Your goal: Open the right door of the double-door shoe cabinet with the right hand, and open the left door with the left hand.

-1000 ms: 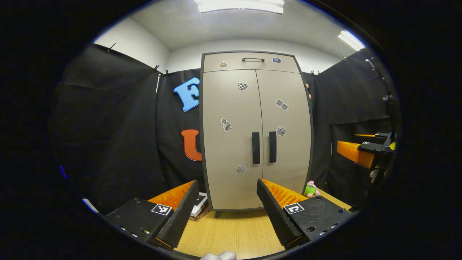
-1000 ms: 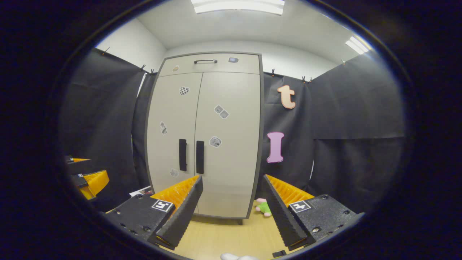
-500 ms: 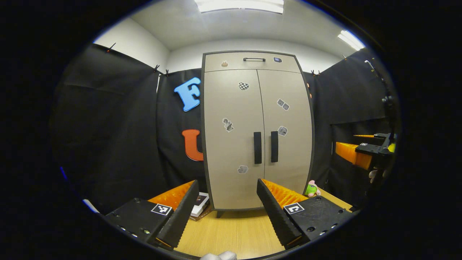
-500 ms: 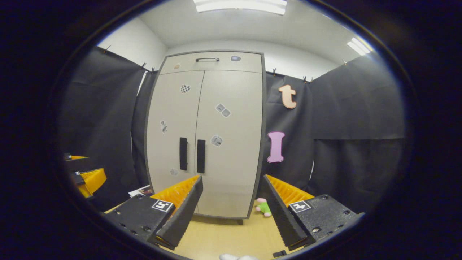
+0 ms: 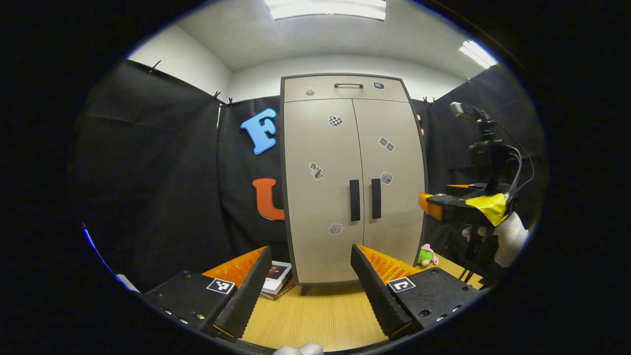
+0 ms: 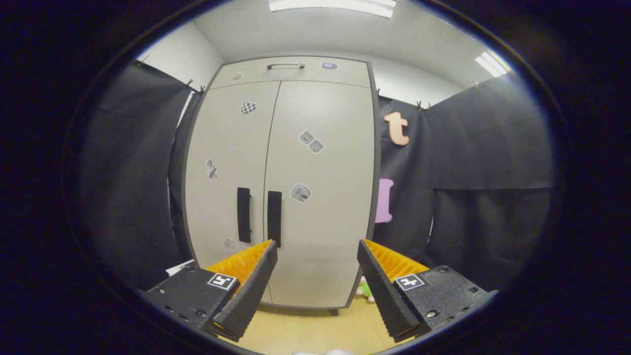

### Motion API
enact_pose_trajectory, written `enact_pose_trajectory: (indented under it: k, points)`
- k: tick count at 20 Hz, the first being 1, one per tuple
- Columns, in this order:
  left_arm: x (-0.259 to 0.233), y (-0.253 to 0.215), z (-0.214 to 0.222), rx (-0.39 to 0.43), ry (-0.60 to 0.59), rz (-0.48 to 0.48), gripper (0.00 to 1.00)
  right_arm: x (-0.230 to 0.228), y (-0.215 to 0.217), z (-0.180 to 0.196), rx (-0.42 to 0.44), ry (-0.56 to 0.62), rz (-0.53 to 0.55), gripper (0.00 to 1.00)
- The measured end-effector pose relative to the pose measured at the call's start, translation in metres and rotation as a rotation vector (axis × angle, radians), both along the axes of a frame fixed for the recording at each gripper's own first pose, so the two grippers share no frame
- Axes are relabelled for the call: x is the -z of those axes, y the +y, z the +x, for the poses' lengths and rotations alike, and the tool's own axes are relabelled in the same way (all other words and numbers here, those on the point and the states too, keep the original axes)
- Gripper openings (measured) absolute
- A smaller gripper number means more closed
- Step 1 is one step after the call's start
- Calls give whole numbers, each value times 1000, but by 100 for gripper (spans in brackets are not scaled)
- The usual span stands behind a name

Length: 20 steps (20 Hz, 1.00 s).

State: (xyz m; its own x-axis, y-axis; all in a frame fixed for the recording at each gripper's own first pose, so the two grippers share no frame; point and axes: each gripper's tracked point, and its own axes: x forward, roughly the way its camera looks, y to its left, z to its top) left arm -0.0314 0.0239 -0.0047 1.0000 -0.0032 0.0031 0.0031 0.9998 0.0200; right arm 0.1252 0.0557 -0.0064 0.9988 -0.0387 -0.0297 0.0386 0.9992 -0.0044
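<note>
A tall beige shoe cabinet with a dark frame stands ahead, both doors shut. Two black vertical handles meet at the middle seam: the left handle and the right handle. My left gripper is open, well short of the cabinet, with nothing between its fingers. My right gripper is open too and nearer the right door. In the left gripper view the right gripper shows at the right, held by a gloved hand.
The cabinet stands on a wooden floor. A book lies by its left foot and a green and pink plush toy by its right foot. Black cloth walls close in both sides. A top drawer with a handle caps the cabinet.
The right gripper has moved forward toward the cabinet, which looks larger in its view. In the left gripper view it has come further into frame. The left gripper drew back slightly.
</note>
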Motion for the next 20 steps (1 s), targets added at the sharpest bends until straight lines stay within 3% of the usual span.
enact_pose_trajectory:
  k: [4, 12, 16, 19, 20]
  points:
    - [7, 1, -9, -26, 18, -9, 96, -1, 31, 72, -18, 5, 2, 99]
    - [12, -5, -11, -116, 42, -8, 96, 23, 63, 181, -44, 91, -12, 75]
    - [14, -2, -8, -151, 48, -17, 96, 34, 70, 201, -58, 139, 40, 58]
    - [14, 5, -9, -174, 44, -41, 96, 35, 75, 207, -52, 139, 30, 36]
    - [16, 7, -8, -181, 47, -46, 96, 35, 75, 206, -46, 139, 23, 37]
